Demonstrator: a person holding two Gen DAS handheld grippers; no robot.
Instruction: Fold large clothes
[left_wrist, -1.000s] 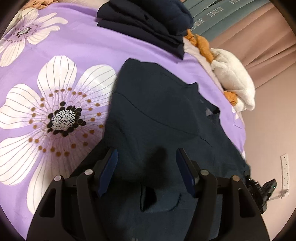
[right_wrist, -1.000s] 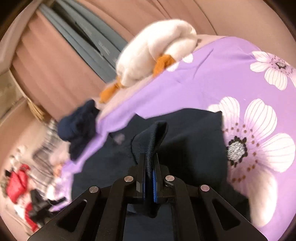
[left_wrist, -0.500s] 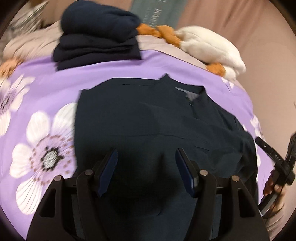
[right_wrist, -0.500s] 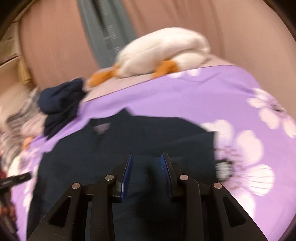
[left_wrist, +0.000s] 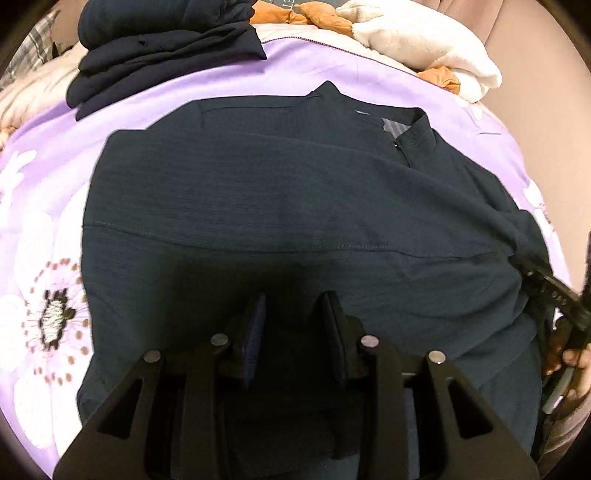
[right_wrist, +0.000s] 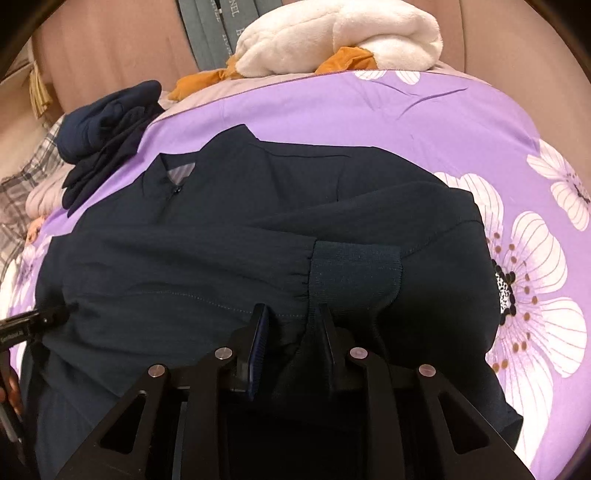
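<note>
Jacket (left_wrist: 295, 206), dark navy, lies spread flat on the bed (left_wrist: 332, 74), collar (left_wrist: 413, 136) toward the far edge; one sleeve is folded across the chest, its ribbed cuff (right_wrist: 354, 273) lying flat just ahead of the right gripper (right_wrist: 291, 328); left gripper (left_wrist: 293, 317) hovers over the lower body of the garment, jaws spread, holding nothing; right gripper likewise spread and empty; folded dark clothes (left_wrist: 162, 44) and a white plush toy (right_wrist: 340, 37) sit beyond the collar.

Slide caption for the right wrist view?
Open right gripper above a dark navy jacket on a purple floral bedspread, one sleeve cuff folded across the chest.
</note>
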